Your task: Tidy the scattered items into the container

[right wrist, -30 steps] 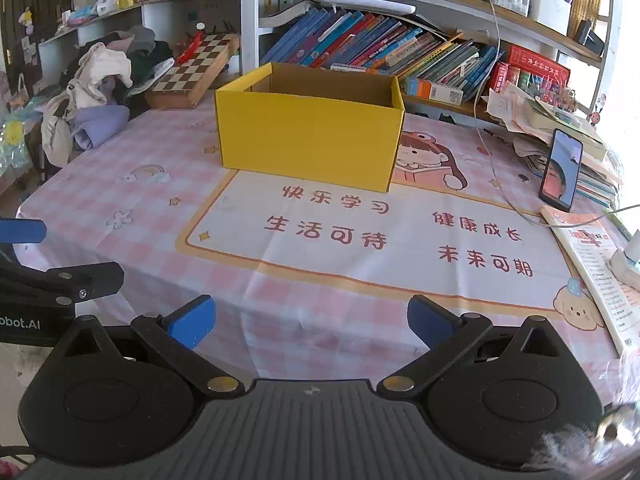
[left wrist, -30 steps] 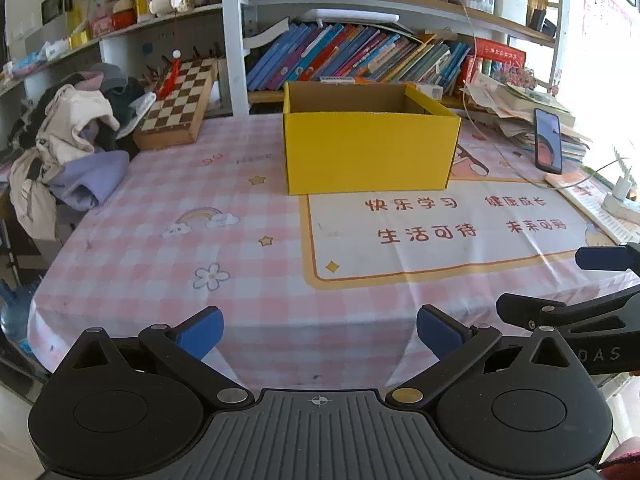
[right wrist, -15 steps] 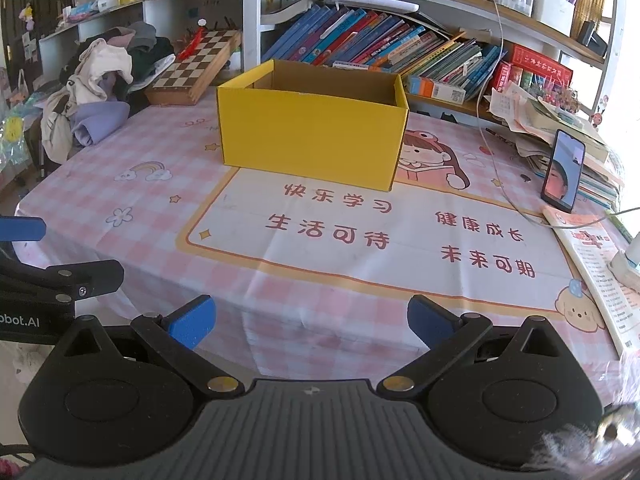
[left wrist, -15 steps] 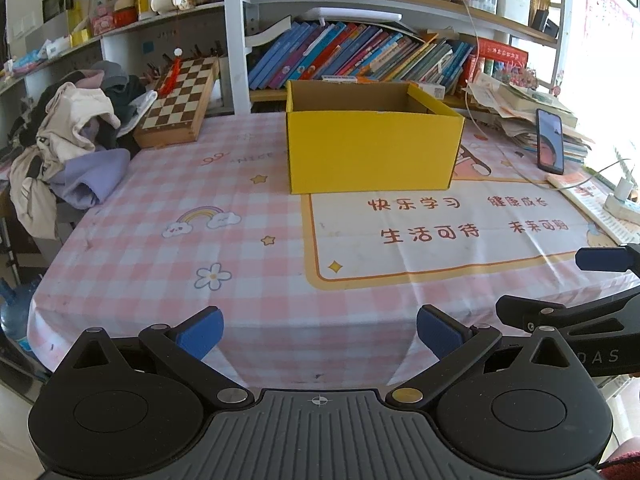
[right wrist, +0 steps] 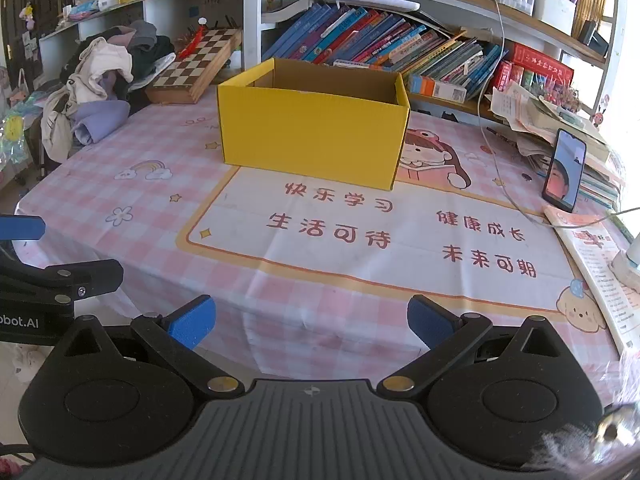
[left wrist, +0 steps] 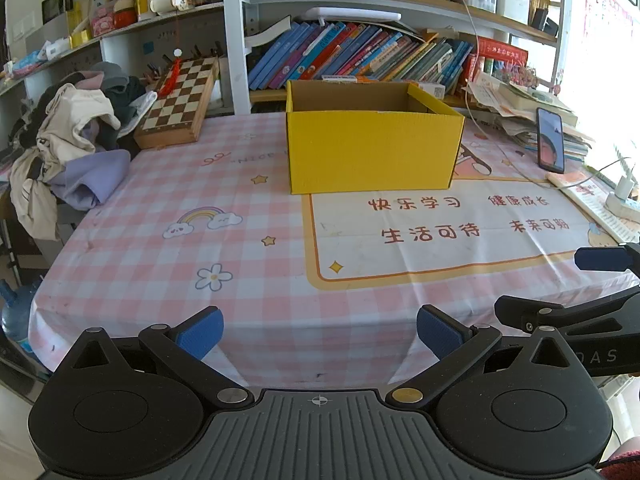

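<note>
A yellow cardboard box stands open-topped at the far middle of the table; it also shows in the right wrist view. Its inside is mostly hidden. My left gripper is open and empty, held at the table's near edge, well short of the box. My right gripper is open and empty, also at the near edge. The right gripper's fingers show at the right of the left wrist view. The left gripper's fingers show at the left of the right wrist view. No loose item lies on the cloth between grippers and box.
A pink checked tablecloth covers the table. A chessboard box and a clothes pile sit far left. A phone, a cable, papers and a book sit at the right. Bookshelves stand behind.
Both views have shifted very slightly toward the box. Both grippers stay open and empty.
</note>
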Demonstrator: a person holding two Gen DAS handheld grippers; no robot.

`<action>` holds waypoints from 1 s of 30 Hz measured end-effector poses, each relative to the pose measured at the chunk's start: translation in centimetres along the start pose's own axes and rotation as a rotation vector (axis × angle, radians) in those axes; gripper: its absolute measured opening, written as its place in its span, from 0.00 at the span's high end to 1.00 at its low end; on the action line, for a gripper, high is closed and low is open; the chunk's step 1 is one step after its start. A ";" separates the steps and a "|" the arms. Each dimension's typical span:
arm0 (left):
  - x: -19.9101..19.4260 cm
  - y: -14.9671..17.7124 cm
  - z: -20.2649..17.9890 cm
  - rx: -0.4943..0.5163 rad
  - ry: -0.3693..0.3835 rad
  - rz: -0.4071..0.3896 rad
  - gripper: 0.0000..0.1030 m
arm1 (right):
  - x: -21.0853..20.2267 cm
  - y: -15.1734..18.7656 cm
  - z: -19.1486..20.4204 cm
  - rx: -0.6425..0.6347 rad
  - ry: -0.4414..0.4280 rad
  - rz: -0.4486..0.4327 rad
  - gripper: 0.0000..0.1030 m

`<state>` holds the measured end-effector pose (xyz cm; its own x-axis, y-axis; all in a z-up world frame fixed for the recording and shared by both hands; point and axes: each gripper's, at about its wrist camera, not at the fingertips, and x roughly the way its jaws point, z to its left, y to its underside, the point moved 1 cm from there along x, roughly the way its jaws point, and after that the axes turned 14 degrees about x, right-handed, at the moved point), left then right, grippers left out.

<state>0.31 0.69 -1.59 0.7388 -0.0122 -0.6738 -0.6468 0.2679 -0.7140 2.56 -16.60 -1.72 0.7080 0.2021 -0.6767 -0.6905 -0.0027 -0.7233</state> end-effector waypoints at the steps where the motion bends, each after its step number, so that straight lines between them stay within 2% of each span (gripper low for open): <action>1: 0.0 0.0 0.0 0.000 0.000 0.000 0.00 | 0.0 0.0 0.0 0.000 0.000 0.000 0.00; 30: 0.7 0.3 0.9 -0.030 0.031 0.011 0.00 | 0.5 -0.2 0.2 -0.005 -0.002 0.011 0.00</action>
<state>0.84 1.66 -2.08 0.7261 -0.0392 -0.6865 -0.6603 0.2387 -0.7120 3.07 -16.32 -1.86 0.6997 0.2040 -0.6847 -0.6978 -0.0103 -0.7162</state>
